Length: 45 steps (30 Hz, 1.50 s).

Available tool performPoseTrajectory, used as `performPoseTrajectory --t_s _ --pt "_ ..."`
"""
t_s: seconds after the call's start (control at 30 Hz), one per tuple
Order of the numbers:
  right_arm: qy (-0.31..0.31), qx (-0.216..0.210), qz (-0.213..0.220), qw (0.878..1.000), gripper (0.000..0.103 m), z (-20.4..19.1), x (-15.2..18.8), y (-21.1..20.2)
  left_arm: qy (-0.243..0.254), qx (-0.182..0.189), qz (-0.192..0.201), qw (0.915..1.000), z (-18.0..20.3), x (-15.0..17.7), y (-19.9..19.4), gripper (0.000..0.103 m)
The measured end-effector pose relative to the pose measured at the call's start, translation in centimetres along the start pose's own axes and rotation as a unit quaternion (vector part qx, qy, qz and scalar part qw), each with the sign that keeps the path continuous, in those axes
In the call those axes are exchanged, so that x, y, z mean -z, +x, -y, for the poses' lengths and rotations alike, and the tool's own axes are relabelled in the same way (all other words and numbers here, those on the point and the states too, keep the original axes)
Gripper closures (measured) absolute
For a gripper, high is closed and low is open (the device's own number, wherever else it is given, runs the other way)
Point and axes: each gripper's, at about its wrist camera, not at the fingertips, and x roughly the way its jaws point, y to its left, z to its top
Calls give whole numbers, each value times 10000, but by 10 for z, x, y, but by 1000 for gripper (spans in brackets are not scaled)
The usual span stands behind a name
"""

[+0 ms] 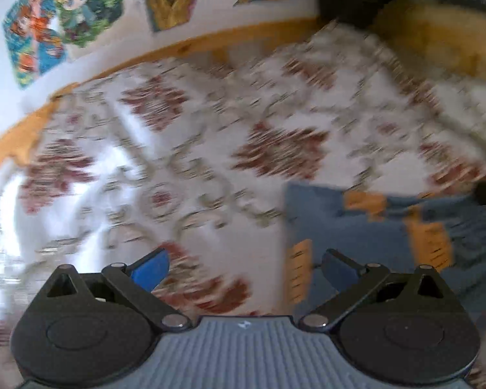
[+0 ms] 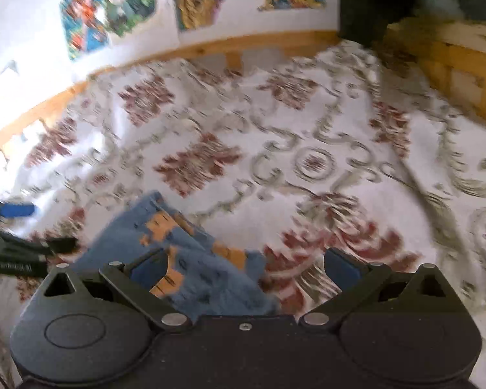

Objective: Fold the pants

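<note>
Pants (image 2: 191,259), blue with orange patches, lie folded on patterned bedspread (image 2: 307,123). Left gripper (image 1: 244,267) released, empty. Right gripper (image 2: 244,264) released above pants.

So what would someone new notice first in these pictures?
Probably the blue pants with orange patches, lying bunched on the floral bedspread between the two open grippers, left gripper and right gripper. Next, the bright cartoon posters on the white wall behind the bed.
</note>
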Motion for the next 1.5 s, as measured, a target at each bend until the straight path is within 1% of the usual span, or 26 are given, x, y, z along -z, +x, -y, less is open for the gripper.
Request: performPoseTrajectory --t_s 0.03,0.07,0.13,0.17,0.23,0.33,0.43,0.5,0.53,0.57,0.6,0.63,0.67,0.73,0.77,0.83,0.87,0.93,1.0,1.03,1.07,1.2,1.37,1.5 --pt "45 -165 27 9998 1 4 0 4 -124 367 133 9992 -5 5 1 0" --pt "73 -290 38 9995 1 7 0 9 -232 664 157 9974 -10 9 2 0" --pt "27 -516 16 9987 1 12 2 19 -571 1252 100 9904 -20 16 7 0" --pt "-1 -595 -44 9982 1 14 3 24 -766 1456 86 9863 -25 18 9 0" --pt "94 -802 -226 9965 1 21 7 36 -984 1715 58 9803 -28 22 12 0" --pt "556 -1131 -397 9912 1 33 12 50 -1004 1992 -62 9748 -28 26 18 0" --pt "1079 -1471 -419 9823 1 45 17 57 -1062 2092 -257 9718 -28 32 23 2" --pt "1386 -1653 -420 9756 1 53 19 60 -1249 2191 -480 9665 -31 35 26 12" --pt "1499 -1702 -405 9731 1 56 19 60 -1387 2241 -619 9627 -34 36 29 14" --pt "1586 -1732 -415 9711 2 59 19 60 -1519 2279 -739 9589 -36 37 32 20" --pt "1630 -1720 -426 9706 6 61 18 61 -1635 2307 -844 9555 -39 39 35 23" --pt "1641 -1665 -431 9713 12 61 18 61 -1706 2328 -884 9534 -41 40 36 24" --pt "1625 -1592 -440 9728 15 62 18 61 -1730 2324 -888 9530 -43 41 37 26" --pt "1536 -1473 -457 9760 26 60 19 60 -1666 2239 -951 9556 -43 41 38 30" --pt "1460 -1419 -474 9779 29 58 21 60 -1607 2183 -979 9576 -42 40 38 34" --pt "1322 -1281 -517 9816 45 55 23 60 -1518 2103 -1007 9605 -41 40 37 36" --pt "1283 -1246 -538 9824 48 53 24 60 -1506 2084 -1024 9609 -40 40 37 38" --pt "1217 -1259 -592 9828 64 50 26 60 -1526 2089 -1068 9600 -39 40 38 43" --pt "1081 -1208 -604 9849 70 43 26 58 -1550 2146 -1108 9579 -38 39 39 54" --pt "1032 -1161 -584 9861 73 41 25 57 -1564 2182 -1127 9567 -38 39 39 57" --pt "1022 -1120 -564 9868 74 39 25 56 -1573 2209 -1137 9558 -38 39 38 63" --pt "996 -992 -463 9890 76 35 23 52 -1474 2164 -1106 9587 -36 38 36 68" --pt "961 -863 -340 9910 77 30 25 49 -1561 2177 -1134 9568 -38 38 36 70" --pt "900 -798 -306 9923 77 28 26 47 -1547 2161 -1129 9574 -37 39 36 71"
